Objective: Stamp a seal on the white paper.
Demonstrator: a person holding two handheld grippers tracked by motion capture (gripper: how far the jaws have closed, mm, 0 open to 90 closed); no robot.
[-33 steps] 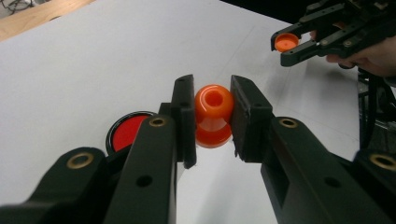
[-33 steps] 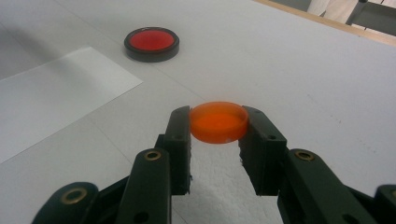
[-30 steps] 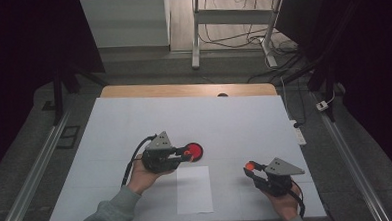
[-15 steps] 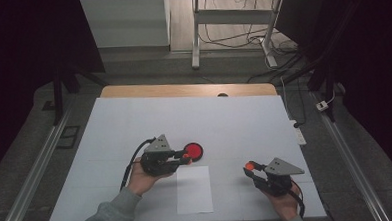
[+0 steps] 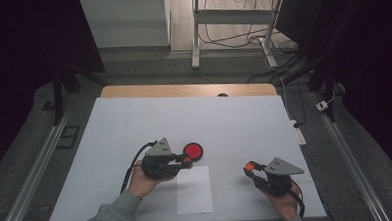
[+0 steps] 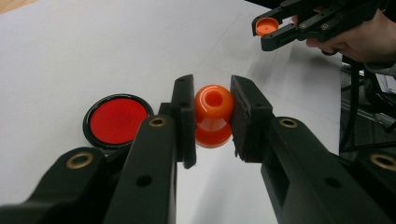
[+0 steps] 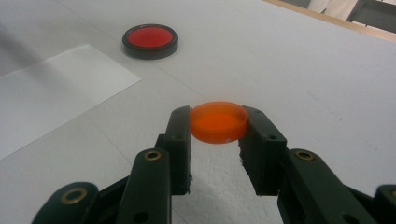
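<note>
Left gripper [image 6: 212,116] pinching small orange plastic bottle [image 6: 213,115], open mouth facing up for recapping, just beside round red disc in black rim [image 6: 117,120]. Right gripper [image 7: 218,123] clamping flat orange cap [image 7: 218,121], well apart from disc, waiting.

My left hand-held gripper [image 5: 185,162] level, jaws clamped, my right hand-held gripper [image 5: 249,168] level, jaws clamped, both forearms low, well apart

blk grippers w/ brass screws, grey sleeve [image 5: 111,218]
</note>
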